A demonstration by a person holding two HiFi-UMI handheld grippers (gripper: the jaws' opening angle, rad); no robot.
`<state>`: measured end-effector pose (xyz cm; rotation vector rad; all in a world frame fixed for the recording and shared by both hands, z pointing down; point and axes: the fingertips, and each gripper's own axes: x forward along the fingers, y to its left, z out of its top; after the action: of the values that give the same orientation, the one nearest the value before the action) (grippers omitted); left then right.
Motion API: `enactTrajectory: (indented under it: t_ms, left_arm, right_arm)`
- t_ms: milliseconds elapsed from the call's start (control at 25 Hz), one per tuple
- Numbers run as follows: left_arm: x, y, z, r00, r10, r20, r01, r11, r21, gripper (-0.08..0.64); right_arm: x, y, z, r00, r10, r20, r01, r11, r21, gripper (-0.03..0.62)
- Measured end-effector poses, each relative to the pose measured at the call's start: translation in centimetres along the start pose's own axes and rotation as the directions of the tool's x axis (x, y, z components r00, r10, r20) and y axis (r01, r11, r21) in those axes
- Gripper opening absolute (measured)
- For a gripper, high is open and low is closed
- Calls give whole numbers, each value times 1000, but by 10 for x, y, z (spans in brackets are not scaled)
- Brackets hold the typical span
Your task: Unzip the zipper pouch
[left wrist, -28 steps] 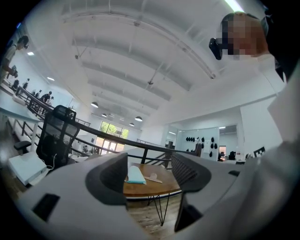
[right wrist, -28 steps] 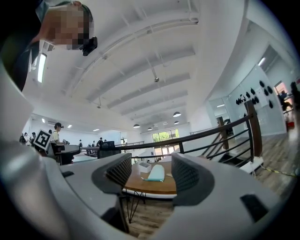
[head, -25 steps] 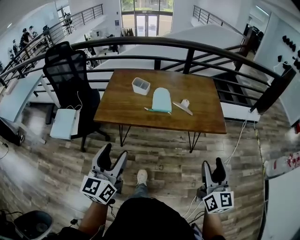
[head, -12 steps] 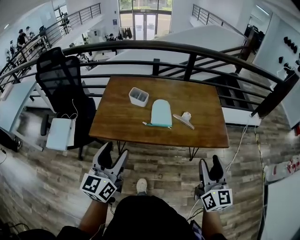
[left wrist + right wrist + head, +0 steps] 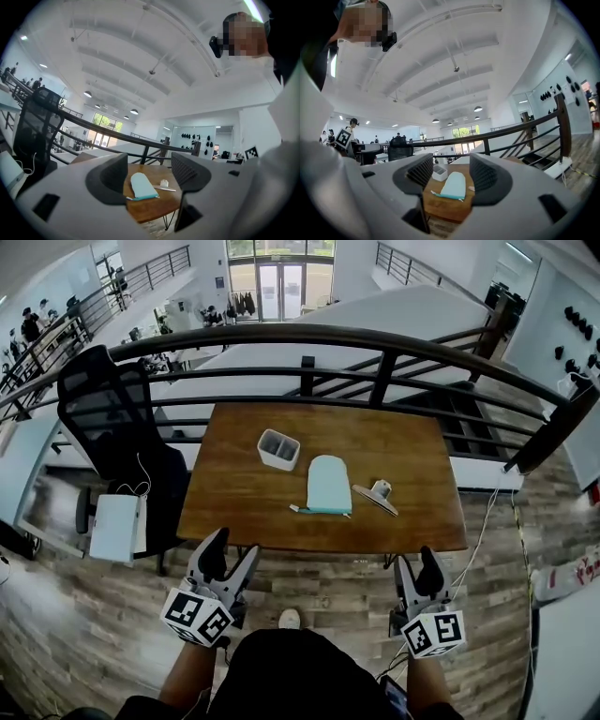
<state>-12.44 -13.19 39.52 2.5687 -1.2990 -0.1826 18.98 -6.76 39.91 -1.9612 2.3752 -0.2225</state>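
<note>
Floor: grey-brown wood planks [image 5: 84, 615] in mixed tones.
Table: brown wooden top [image 5: 234, 512] on thin black legs, just in front of the railing.
Railing: dark metal [image 5: 375, 338], with a curved top bar, lower bars and upright posts.
Stairs: dark steps [image 5: 469, 418] beyond the railing on the right.
Chair: black mesh office chair [image 5: 103, 409] near the table's left end.
Windows: tall glazed doors [image 5: 281, 277] at the far end, bright with daylight.
Walls: white; the right one [image 5: 577, 343] carries rows of small dark items.
Ceiling: white, ribbed with beams [image 5: 140, 61].
Light: round ceiling lamps [image 5: 87, 94], lit.
Cable: white [image 5: 480, 526], trailing over the floor right of the table.
</note>
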Motion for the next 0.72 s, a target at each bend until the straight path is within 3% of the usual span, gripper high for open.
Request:
enactTrajectory:
  t_ms: [720]
  left_arm:
    - [59, 32, -54, 988, -25, -154, 26, 1000, 5, 282]
  right_arm:
    - [68, -17, -65, 981, 18, -194, -20, 1000, -9, 227]
